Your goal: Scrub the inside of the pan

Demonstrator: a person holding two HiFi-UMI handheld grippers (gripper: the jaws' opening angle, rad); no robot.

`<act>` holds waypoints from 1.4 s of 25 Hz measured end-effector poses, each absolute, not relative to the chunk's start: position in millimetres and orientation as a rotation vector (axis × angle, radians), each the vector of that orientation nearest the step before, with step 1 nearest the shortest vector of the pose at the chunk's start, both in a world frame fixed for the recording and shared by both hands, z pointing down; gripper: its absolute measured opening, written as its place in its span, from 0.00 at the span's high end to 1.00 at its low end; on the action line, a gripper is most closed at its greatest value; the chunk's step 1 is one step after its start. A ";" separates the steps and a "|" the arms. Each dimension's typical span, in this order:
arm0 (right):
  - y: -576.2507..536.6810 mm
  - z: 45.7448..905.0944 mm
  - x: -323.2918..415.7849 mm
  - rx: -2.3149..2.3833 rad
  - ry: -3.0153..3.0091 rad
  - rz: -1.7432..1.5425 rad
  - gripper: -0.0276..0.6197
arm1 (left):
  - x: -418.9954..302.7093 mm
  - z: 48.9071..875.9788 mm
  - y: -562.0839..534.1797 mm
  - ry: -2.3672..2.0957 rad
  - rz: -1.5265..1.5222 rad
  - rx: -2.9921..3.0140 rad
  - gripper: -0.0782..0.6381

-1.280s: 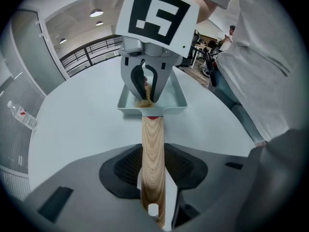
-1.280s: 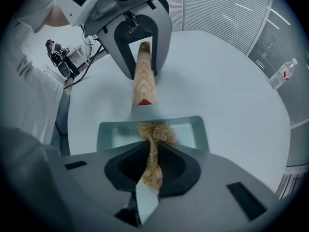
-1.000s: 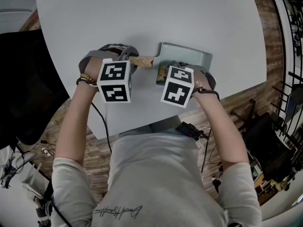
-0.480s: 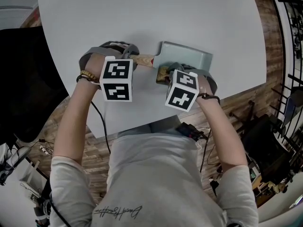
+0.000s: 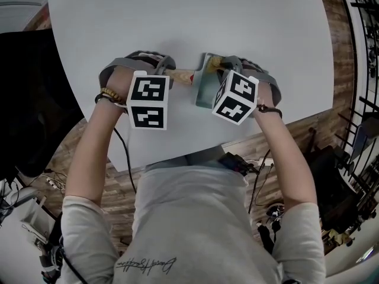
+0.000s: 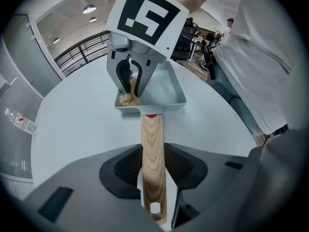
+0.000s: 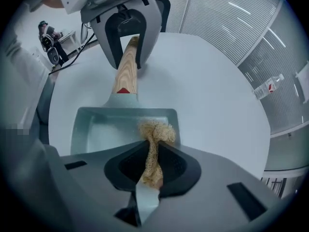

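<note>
Holding the pan (image 7: 104, 129) steady is my left gripper's (image 6: 153, 170) job right now: its jaws are clamped on the wooden handle (image 6: 152, 139) about halfway along, pads pressed on both sides of the grain. The pan is a pale rectangular one. It sits flat on the white round table (image 5: 195, 16), on the part nearest my body, with the handle pointing toward my left. My right gripper (image 7: 152, 166) points steeply down with its jaws closed on a tan fibrous scrubber (image 7: 155, 132), whose frayed head bulges out below the pads. That head sits in the corner of the pan by the handle, against the far wall. I think it is touching the pan floor, but the gripper body hides the contact from above, so it may be riding on the wall instead. My main worry is that corner. A push further outward could carry the scrubber over the rim and onto the table. The jaws pinch only a narrow waist of fibre, so a hard drag along the wall could pull the scrubber through the pads or fold it sideways. Heavy downward pressure near one end could also twist the pan about the handle, which I hold at a single point.
</note>
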State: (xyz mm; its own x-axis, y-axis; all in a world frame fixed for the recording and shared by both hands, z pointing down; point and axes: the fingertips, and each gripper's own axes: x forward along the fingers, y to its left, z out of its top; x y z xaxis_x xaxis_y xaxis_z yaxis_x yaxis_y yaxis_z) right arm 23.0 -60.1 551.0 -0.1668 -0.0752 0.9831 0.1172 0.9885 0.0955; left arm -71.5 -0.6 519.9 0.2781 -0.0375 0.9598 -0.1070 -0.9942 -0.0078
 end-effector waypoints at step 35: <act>34.3 548.7 46.2 -0.330 -1.695 0.098 0.86 | -76.8 525.0 -6.8 -0.224 1.883 2.419 0.68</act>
